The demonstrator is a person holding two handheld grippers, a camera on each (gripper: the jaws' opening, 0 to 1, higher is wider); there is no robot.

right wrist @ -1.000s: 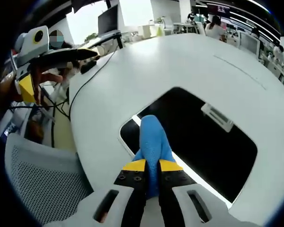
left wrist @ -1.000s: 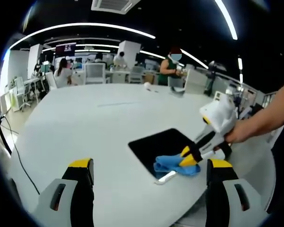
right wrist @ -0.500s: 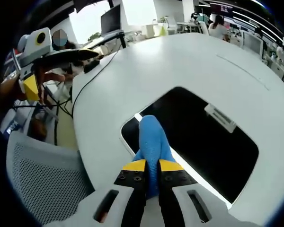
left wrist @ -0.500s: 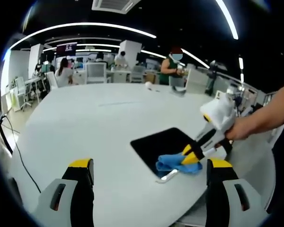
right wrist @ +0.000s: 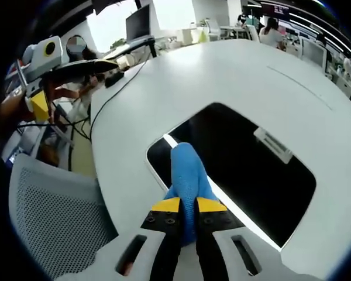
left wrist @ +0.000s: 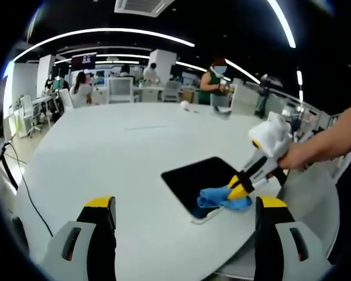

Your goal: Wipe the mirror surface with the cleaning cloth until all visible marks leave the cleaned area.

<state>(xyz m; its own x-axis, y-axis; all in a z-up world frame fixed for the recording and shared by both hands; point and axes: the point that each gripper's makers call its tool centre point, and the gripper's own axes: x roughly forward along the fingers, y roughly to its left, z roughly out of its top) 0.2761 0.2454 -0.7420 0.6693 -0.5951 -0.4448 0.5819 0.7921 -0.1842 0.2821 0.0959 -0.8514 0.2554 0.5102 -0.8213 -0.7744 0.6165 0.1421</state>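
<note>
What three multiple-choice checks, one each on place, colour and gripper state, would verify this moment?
1. Where does the cloth lie?
A. at a corner of the mirror
B. on the mesh chair
C. across the table, far from the mirror

2. What colour is the cloth?
A. white
B. blue
C. red

3. How is the left gripper?
A. shut on the cloth
B. shut on a cable
C. open, holding nothing

Key: 1 A, the cloth overlaps the mirror's rim there; 2 B, plainly blue in both views; 3 C, its jaws stand wide apart while the right gripper clamps the cloth.
</note>
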